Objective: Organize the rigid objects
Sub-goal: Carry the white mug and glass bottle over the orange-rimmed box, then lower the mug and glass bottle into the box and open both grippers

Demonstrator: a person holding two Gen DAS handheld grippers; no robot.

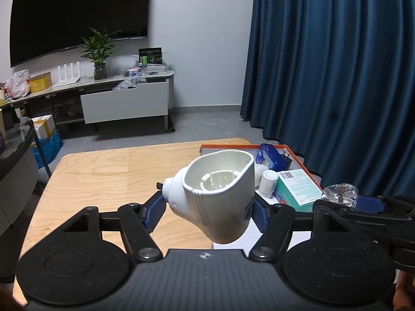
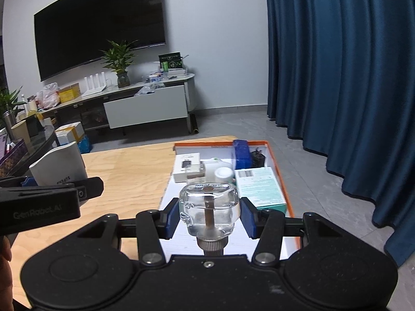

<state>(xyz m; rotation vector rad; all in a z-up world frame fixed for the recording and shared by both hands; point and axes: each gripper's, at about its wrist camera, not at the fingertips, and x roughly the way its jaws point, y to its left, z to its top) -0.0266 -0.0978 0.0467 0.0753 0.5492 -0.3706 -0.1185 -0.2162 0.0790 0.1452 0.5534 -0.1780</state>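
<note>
My left gripper (image 1: 207, 213) is shut on a white plastic hollow part (image 1: 220, 194), held above the wooden table (image 1: 103, 176); the part also shows in the right wrist view (image 2: 61, 167). My right gripper (image 2: 210, 213) is shut on a clear glass bottle (image 2: 210, 207) with a metal neck, held over the near end of the orange-rimmed box (image 2: 276, 160). The bottle also shows in the left wrist view (image 1: 339, 194). The box holds a teal carton (image 2: 262, 189), a blue case (image 2: 242, 153), a white jar (image 2: 223, 174) and a white flat box (image 2: 187, 169).
The box lies at the table's right edge, beside a blue curtain (image 2: 342, 77). A TV cabinet (image 1: 124, 101) with clutter stands across the floor. A dark chair (image 1: 15, 171) stands left of the table.
</note>
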